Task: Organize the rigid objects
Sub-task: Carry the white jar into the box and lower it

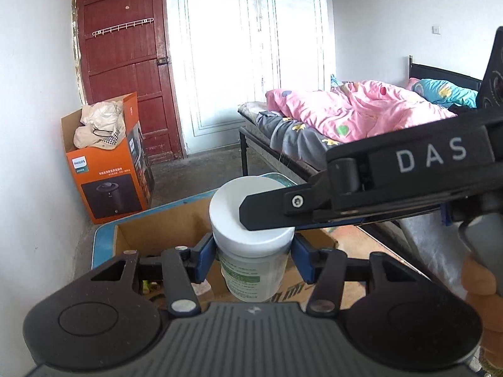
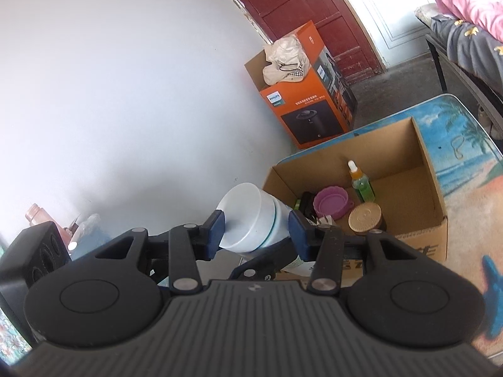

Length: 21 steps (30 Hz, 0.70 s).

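A white-lidded plastic jar [image 1: 251,238] hangs above an open cardboard box [image 2: 421,194] on the bench [image 2: 471,157], caught between two tools at once. The left hand-held gripper [image 1: 251,251] is clamped on the jar's body just under the lid, blue pads pressing the labelled wall from either side. The right hand-held gripper [image 2: 256,231] brackets the lid; its pads sit close against the smooth white cap, though the pictures do not settle whether they are squeezing it.

The jar is a stiff, straight-sided cylinder with a wide, slick screw cap and a paper label, probably light to moderate in weight. The body below the lid looks the safer hold, since the glossy cap could slip or turn.

Inside the box lie a purple ribbed cup [image 2: 331,202], a green dropper bottle [image 2: 361,182] and a round tan-lidded container [image 2: 364,220], all hard-shelled. The box walls are plain corrugated card, the bench top a printed beach scene.
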### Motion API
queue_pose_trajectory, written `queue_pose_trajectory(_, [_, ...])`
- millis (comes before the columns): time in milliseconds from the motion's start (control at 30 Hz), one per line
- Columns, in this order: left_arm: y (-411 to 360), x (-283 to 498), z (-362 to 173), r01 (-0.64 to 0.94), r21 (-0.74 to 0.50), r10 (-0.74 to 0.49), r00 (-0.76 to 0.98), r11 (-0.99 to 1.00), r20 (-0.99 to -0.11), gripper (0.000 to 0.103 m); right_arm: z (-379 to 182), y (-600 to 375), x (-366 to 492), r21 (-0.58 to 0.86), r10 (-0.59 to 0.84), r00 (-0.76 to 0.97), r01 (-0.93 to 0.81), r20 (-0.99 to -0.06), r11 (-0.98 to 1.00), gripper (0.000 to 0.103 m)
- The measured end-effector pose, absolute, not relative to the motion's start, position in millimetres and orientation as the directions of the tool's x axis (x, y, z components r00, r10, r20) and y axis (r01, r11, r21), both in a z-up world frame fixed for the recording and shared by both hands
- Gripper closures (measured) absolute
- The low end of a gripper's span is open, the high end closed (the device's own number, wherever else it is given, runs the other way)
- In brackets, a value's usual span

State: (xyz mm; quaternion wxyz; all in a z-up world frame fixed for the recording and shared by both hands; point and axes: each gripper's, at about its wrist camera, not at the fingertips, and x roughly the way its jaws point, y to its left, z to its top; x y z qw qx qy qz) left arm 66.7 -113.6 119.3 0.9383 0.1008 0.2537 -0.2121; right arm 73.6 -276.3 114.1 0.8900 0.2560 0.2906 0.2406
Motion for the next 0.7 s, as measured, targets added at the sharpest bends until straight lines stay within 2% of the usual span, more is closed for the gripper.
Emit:
queue_pose_trajectory(333, [-148, 164, 117, 0.469, -0.003, -0.380, 0.712, 0.883, -0.591, 0.049, 126, -307, 158, 0.554, 0.527, 0.707, -0.227, -0.472, 0.801, 0.057])
queue_pose_trajectory(533, [-170, 226, 78, 0.452, -0.068, -0.368, 0.620, 0.889, -0.692, 0.049, 83, -337, 227, 0.592, 0.527, 0.645, -0.141, -0.554, 0.794, 0.057])
queue_pose_trajectory(700, [-180, 259, 48, 0.424, -0.113, -0.361, 0.568, 0.899, -0.739, 0.049, 47, -347, 266, 0.581, 0.518, 0.603, -0.108, -0.607, 0.806, 0.057])
